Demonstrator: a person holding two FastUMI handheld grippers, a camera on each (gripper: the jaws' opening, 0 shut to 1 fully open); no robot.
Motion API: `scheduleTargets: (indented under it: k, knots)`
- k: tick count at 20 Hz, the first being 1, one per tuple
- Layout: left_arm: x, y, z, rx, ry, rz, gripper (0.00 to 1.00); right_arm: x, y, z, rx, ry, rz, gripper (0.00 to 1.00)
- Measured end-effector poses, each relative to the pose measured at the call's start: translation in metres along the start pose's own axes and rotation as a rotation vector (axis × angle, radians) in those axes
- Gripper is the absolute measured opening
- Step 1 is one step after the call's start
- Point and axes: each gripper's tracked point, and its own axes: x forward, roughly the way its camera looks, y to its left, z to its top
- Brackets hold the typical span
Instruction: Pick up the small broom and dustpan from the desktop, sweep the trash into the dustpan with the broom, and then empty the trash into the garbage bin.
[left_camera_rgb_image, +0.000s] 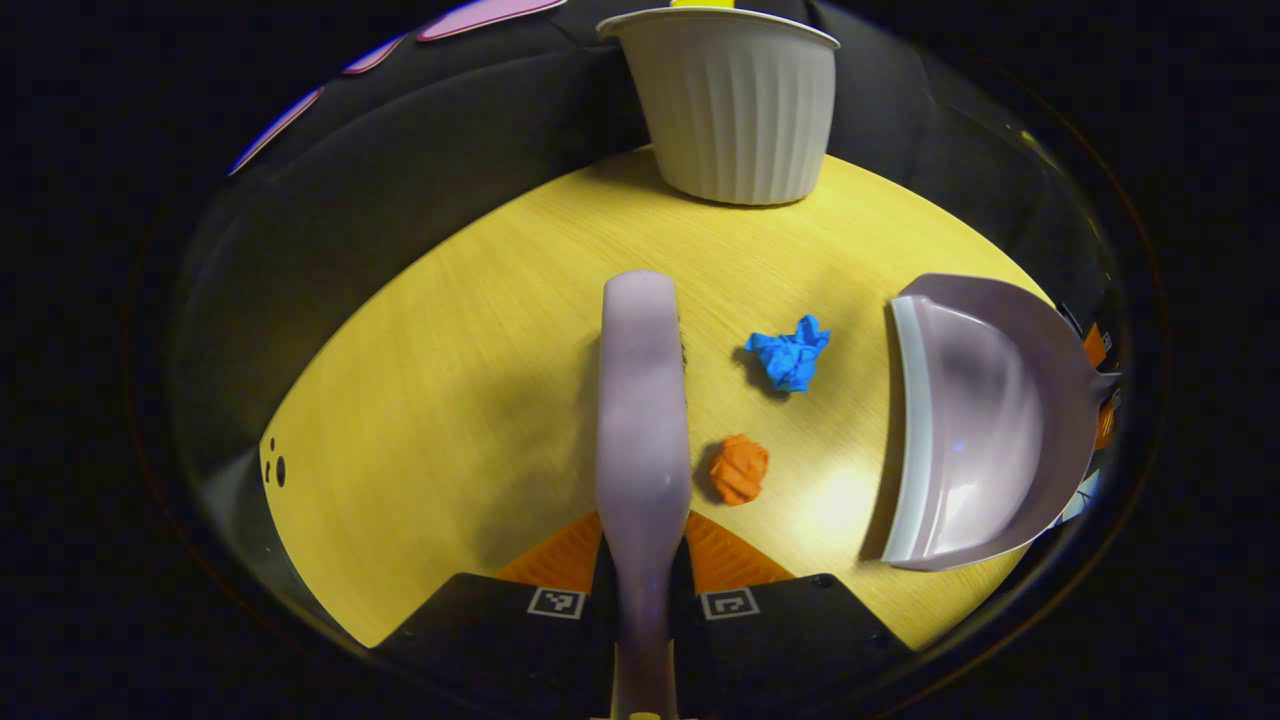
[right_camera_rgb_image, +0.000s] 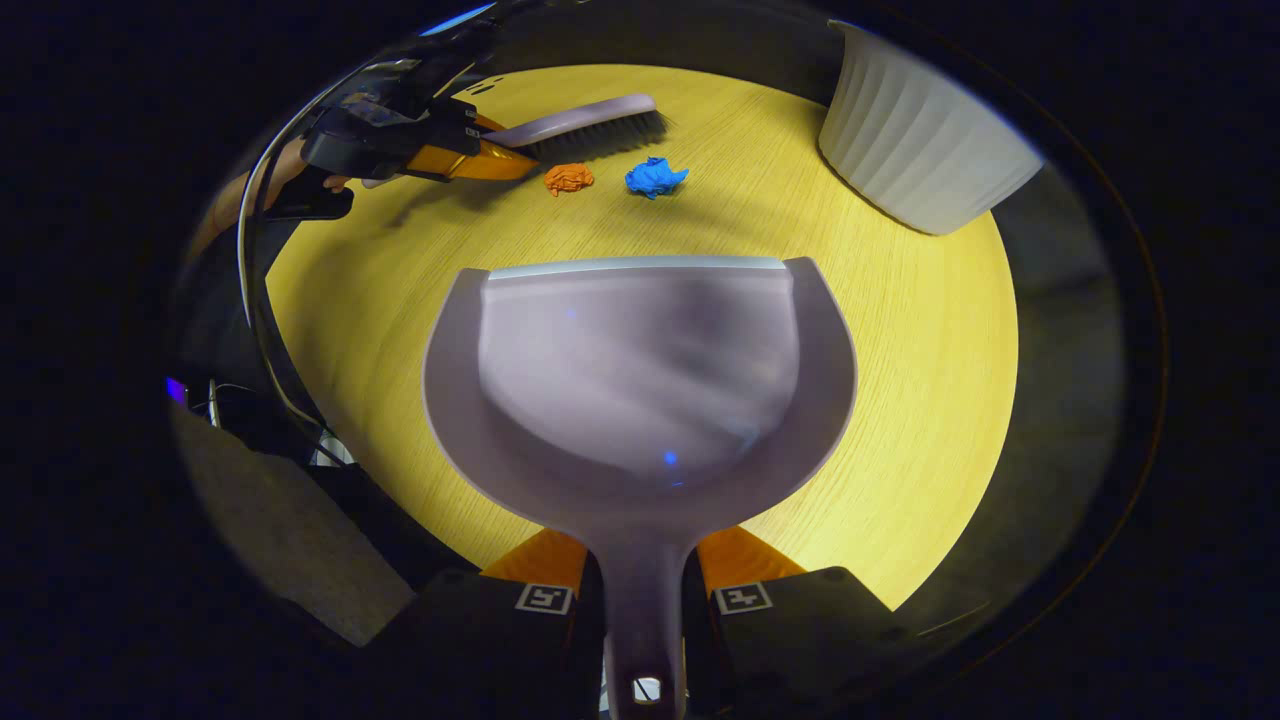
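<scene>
Left gripper: orange fingers closed on the handle of the small pale-lilac plastic broom, head extended forward over the yellow wood-grain desktop, dark bristles just visible along its right edge. Right gripper: fingers pressed on either side of the stem of the pale-lilac plastic dustpan, grey lip facing the trash.

Trash: crumpled orange paper ball just beside the broom head; crumpled blue paper ball near it, both between broom and dustpan. White ribbed plastic garbage bin upright at the far edge of the desktop.

Handling, as judged: paper balls very light, soft, liable to roll or skip under a brisk stroke; best moved by short, low sweeps. Broom and dustpan stiff, light, smooth; firm grip low on the handles advised against twisting.

View comparison: right gripper view shows the bristle row side-on, the left gripper's body with a hand behind it, and the empty pan interior; left gripper view shows the bin's rim and the gap between trash and dustpan lip.
</scene>
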Motion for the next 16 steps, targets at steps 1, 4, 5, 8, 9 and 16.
scheduleTargets:
  k: [1,4,5,8,9,16]
  knots:
    - [0.002,-0.010,0.002,-0.002,0.006,-0.027,0.27,0.002,-0.002,-0.001,-0.005,0.004,0.002,0.37]
    - [0.005,-0.040,0.004,-0.008,0.019,-0.105,0.28,0.008,-0.010,0.000,-0.033,0.006,-0.002,0.34]
    - [0.003,-0.051,0.006,-0.013,0.023,-0.137,0.28,0.010,-0.012,0.002,-0.038,0.003,-0.002,0.37]
    - [-0.016,-0.082,0.009,-0.039,0.031,-0.261,0.28,0.007,-0.011,0.004,-0.057,-0.002,0.001,0.34]
    - [-0.021,-0.097,0.012,-0.046,0.036,-0.302,0.28,0.008,-0.012,0.004,-0.064,-0.005,0.000,0.37]
    - [-0.074,-0.074,0.041,-0.075,0.020,-0.422,0.28,0.019,-0.014,0.002,-0.048,-0.083,-0.007,0.37]
